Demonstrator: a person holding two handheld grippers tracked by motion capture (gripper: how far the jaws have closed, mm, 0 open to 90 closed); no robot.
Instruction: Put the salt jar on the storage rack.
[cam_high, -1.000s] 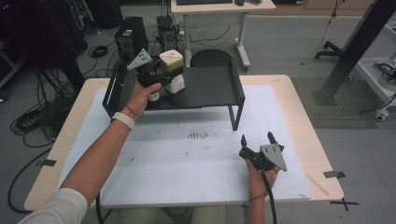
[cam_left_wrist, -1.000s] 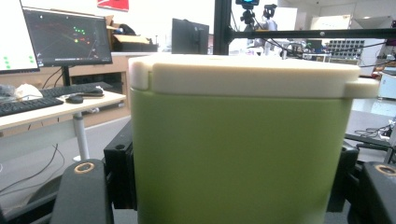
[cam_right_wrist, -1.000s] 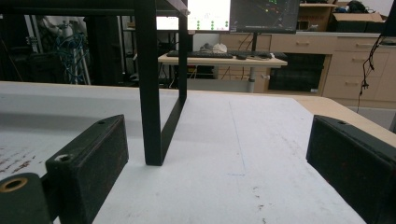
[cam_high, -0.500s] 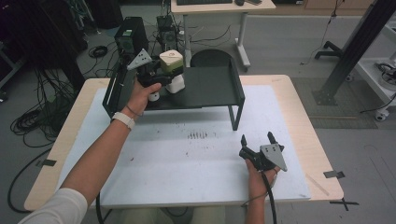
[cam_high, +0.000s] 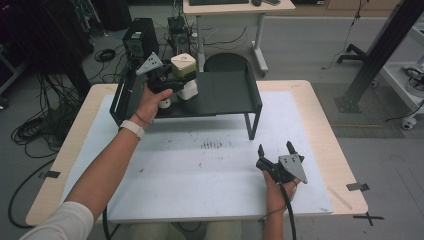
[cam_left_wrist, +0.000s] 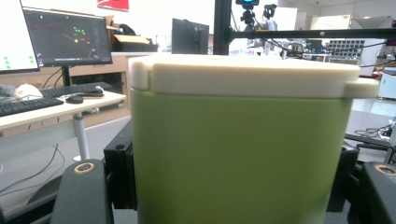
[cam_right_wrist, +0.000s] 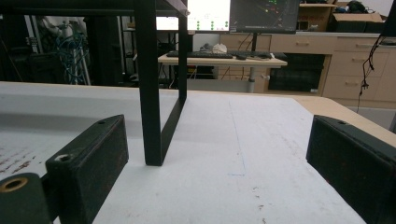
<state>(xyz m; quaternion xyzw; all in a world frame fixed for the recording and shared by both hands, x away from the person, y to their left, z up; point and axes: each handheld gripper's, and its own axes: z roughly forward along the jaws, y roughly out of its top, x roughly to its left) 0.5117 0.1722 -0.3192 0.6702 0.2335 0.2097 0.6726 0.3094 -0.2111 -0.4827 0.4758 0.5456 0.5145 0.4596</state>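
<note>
A green container with a cream lid (cam_high: 183, 65) is held in my left gripper (cam_high: 176, 80) above the left part of the black shelf (cam_high: 225, 92). In the left gripper view the container (cam_left_wrist: 238, 140) stands upright between the black fingers (cam_left_wrist: 84, 191), which press its sides. Just below it on the shelf is a white object (cam_high: 189, 91); I cannot tell whether the two touch. My right gripper (cam_high: 275, 148) rests open on the white mat near the front right, its fingers (cam_right_wrist: 88, 158) wide apart with nothing between them.
The shelf's front right leg (cam_right_wrist: 152, 93) stands on the mat (cam_high: 200, 170) just ahead of my right gripper. Dark smudges (cam_high: 212, 145) mark the mat's middle. Desks, monitors and cables lie beyond the table.
</note>
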